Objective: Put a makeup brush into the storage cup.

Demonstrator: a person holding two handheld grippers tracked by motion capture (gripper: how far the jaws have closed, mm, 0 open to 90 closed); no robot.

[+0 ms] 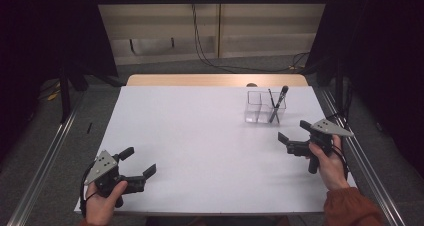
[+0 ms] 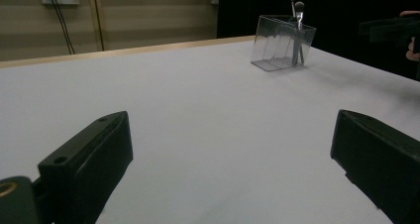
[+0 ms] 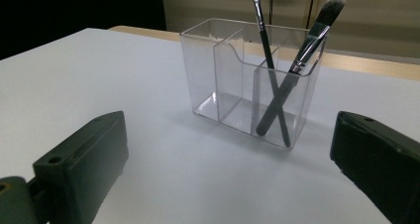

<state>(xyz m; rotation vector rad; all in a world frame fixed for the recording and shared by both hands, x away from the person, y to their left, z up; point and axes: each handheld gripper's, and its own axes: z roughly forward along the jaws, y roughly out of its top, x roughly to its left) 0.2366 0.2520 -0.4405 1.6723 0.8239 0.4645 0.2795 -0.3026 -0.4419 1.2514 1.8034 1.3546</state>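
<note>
A clear plastic organizer (image 1: pixel 256 111) (image 2: pixel 277 45) (image 3: pixel 223 85) with three compartments stands upright at the table's back right. Two makeup brushes lean crossed in one end compartment: a thin brush (image 1: pixel 271 99) (image 3: pixel 265 40) and a thicker, fluffy-tipped brush (image 1: pixel 281 98) (image 2: pixel 299 16) (image 3: pixel 309 40). My right gripper (image 1: pixel 294 132) (image 3: pixel 228 169) is open just in front of the organizer, pointing at it, with nothing between its jaws. My left gripper (image 1: pixel 138 162) (image 2: pixel 228 164) is open near the front left corner, low over the table, holding nothing.
The white tabletop (image 1: pixel 200 136) has a wooden strip (image 1: pixel 215 80) along its far edge. Metal rails (image 1: pixel 45 156) run along both sides on the floor. Cables (image 1: pixel 200 41) hang down the back wall. In the left gripper view, the right gripper (image 2: pixel 391 28) appears far right.
</note>
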